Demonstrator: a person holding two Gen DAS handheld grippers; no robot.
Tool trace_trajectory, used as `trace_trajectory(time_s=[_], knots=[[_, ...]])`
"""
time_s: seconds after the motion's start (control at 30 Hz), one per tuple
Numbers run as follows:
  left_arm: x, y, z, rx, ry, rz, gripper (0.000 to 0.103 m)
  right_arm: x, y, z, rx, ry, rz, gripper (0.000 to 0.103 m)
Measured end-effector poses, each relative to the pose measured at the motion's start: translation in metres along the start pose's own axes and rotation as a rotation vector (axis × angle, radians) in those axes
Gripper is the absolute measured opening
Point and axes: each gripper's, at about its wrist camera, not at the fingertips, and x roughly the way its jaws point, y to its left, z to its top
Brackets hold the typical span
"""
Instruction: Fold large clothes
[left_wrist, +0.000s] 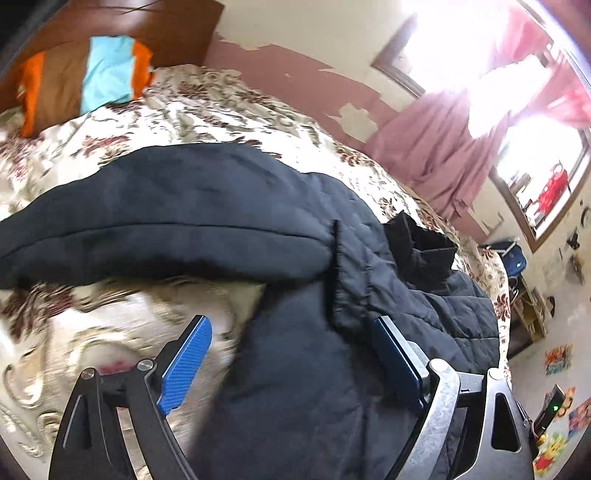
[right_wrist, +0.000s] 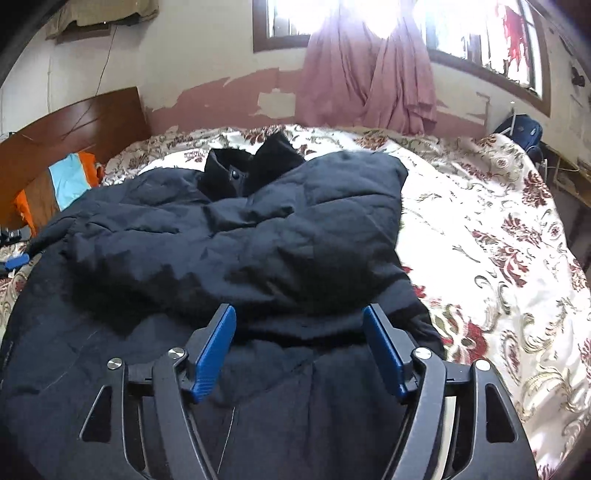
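The dark padded jacket (right_wrist: 229, 236) lies spread on the bed (right_wrist: 498, 229), its black collar (right_wrist: 255, 166) toward the curtained window at 12 o'clock in the right wrist view. One sleeve (right_wrist: 332, 206) is laid across the chest, running from the shoulder at 1 o'clock down toward 6 o'clock. That placement reads as a first fold, made to narrow the garment before the body is doubled over.

The right tool (right_wrist: 299, 347) hovers over the end of that sleeve with its jaws apart; fabric lies under the gap but the blue pads do not press on it. The left tool (left_wrist: 291, 358) stands wide over the jacket's edge, where dark fabric meets the flowered bedcover; nothing is gripped. Both tools look to be let go, so the cloth rests as dropped.

The left wrist view alone shows the other sleeve (left_wrist: 159, 229), stretched out flat toward 9 o'clock and not yet folded in, judged the next part to handle. The right wrist view alone shows the folded sleeve in full and a button on the collar. Blur at the lower left of the left view hides the bedcover's detail.
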Motion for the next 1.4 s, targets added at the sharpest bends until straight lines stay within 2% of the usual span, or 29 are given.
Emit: trace_trajectory(time_s=[0.13,0.23,0.3,0.43,0.53,0.6,0.77,0.9,1.03,1.07,1.13,1.17,1.23,1.33,1.4], knots=[[-0.016,0.035,-0.001,-0.021,-0.027,0.002,0.091,-0.04,-0.003,0.0,0.042,-0.057,-0.045,0.073],[-0.027,0.068,-0.001,-0.051,-0.049,-0.002,0.092,-0.061,0.009,0.004,0.104,-0.082,-0.011,0.079],[-0.031,0.091,0.002,-0.094,-0.062,-0.022,0.092,-0.069,0.031,0.01,0.089,-0.079,0.003,0.082],[-0.03,0.148,0.004,-0.26,-0.102,-0.084,0.096,-0.077,0.085,0.024,0.024,-0.078,0.02,0.082],[-0.02,0.189,0.001,-0.439,-0.08,-0.135,0.096,-0.075,0.131,0.039,-0.016,-0.064,0.077,0.082],[-0.012,0.207,0.002,-0.519,-0.042,-0.162,0.096,-0.069,0.165,0.047,-0.044,-0.054,0.102,0.082],[0.004,0.232,0.013,-0.585,0.008,-0.223,0.096,-0.04,0.237,0.06,-0.087,-0.005,0.111,0.082],[0.011,0.245,0.017,-0.673,-0.004,-0.264,0.096,-0.004,0.275,0.067,-0.046,0.025,0.072,0.082],[0.008,0.259,0.017,-0.753,-0.066,-0.278,0.093,0.035,0.295,0.069,-0.03,0.051,0.001,0.082],[0.007,0.26,0.018,-0.764,-0.084,-0.276,0.089,0.046,0.298,0.067,-0.022,0.068,-0.014,0.082],[0.007,0.263,0.022,-0.761,-0.103,-0.262,0.061,0.064,0.302,0.066,-0.011,0.097,-0.038,0.082],[0.008,0.263,0.025,-0.752,-0.108,-0.249,0.055,0.072,0.303,0.065,-0.003,0.11,-0.048,0.082],[0.008,0.264,0.028,-0.745,-0.114,-0.223,0.03,0.083,0.304,0.06,0.017,0.137,-0.054,0.082],[0.001,0.27,0.032,-0.74,-0.148,-0.222,0.016,0.095,0.304,0.051,0.036,0.156,-0.046,0.082],[-0.011,0.273,0.033,-0.721,-0.193,-0.21,0.011,0.099,0.309,0.047,0.023,0.152,-0.057,0.083]])
